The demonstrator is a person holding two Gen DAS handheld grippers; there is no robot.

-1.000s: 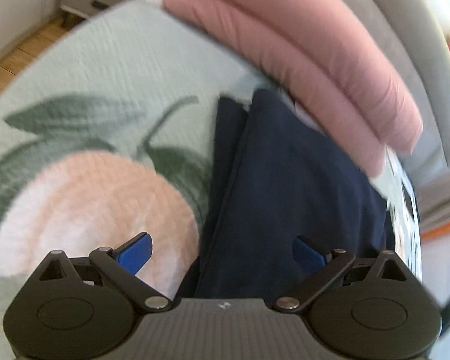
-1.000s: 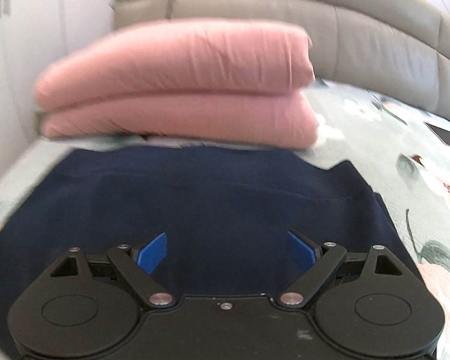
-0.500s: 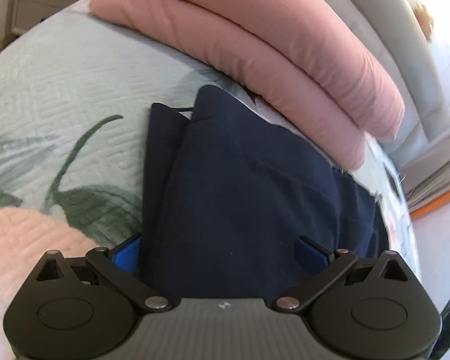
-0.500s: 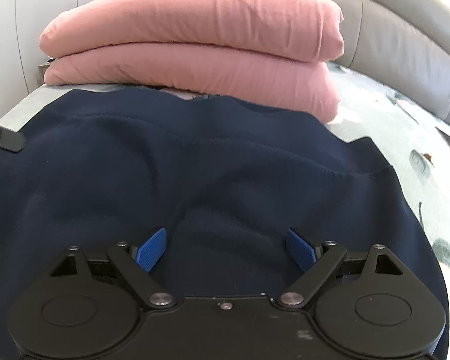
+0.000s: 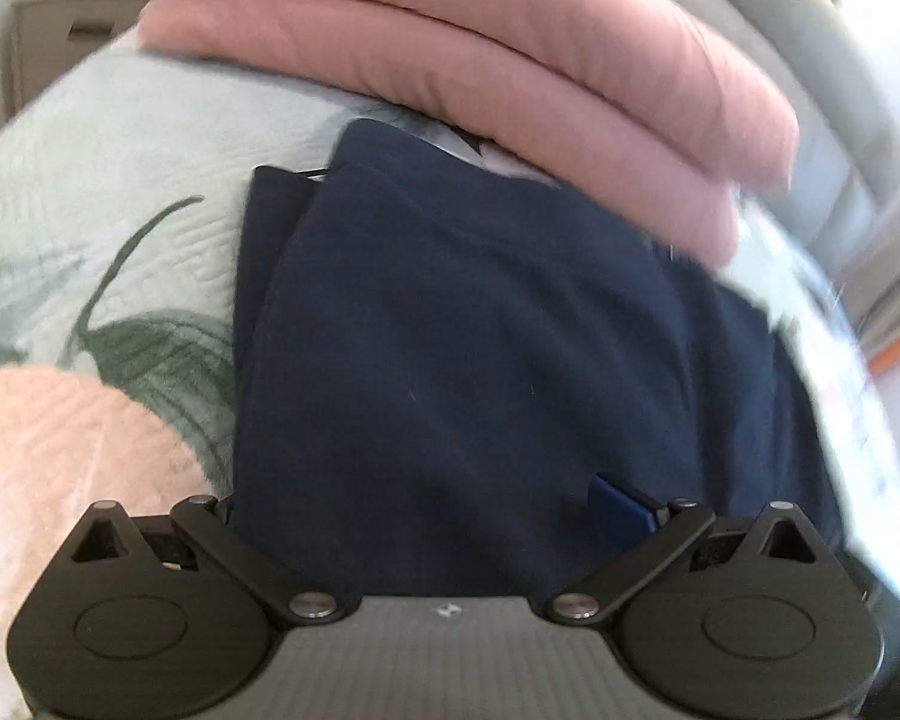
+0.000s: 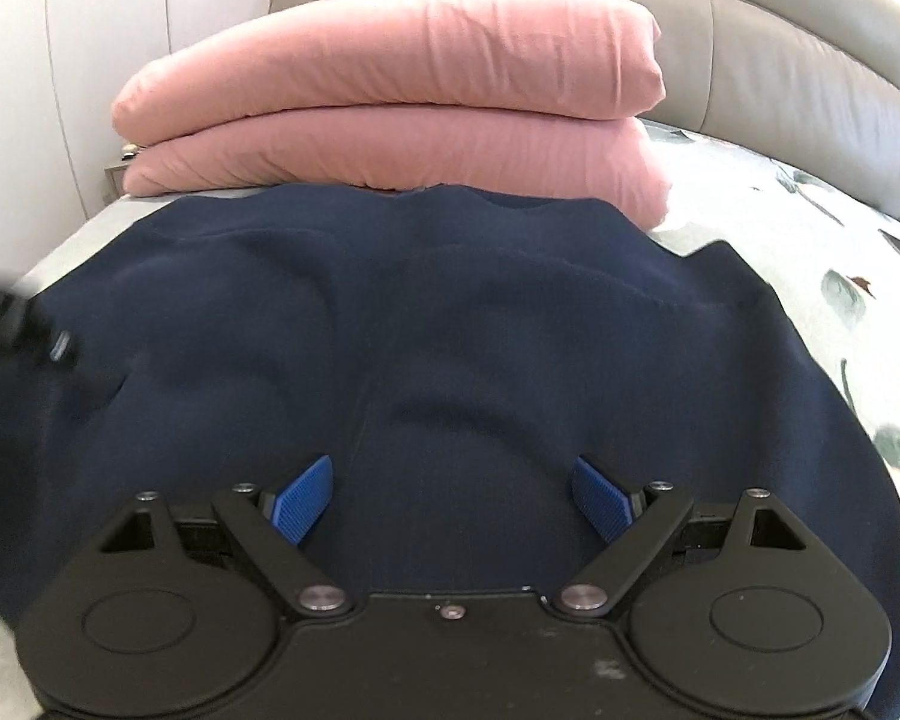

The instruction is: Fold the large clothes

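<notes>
A folded navy garment (image 5: 480,330) lies flat on the floral bedspread (image 5: 108,192), its far edge against a stack of pink folded bedding (image 5: 510,54). My left gripper (image 5: 426,507) is open low over the garment's near left edge; the left blue pad is hidden under the cloth edge, the right pad (image 5: 621,507) rests on top. In the right wrist view the same navy garment (image 6: 480,312) fills the middle. My right gripper (image 6: 450,498) hovers open just above it, blue fingertips (image 6: 303,498) wide apart with only cloth below.
The pink bedding (image 6: 402,102) sits two layers high against a grey padded headboard (image 6: 780,60). White wardrobe doors (image 6: 60,60) stand at the left. A dark blurred part of the other gripper (image 6: 12,324) shows at the left edge. A grey nightstand (image 5: 60,42) stands beyond the bed.
My left gripper has swung right and lower onto the garment's edge, its left pad now under the cloth. My right gripper crept forward slightly; the other gripper's tip moved further in at its left.
</notes>
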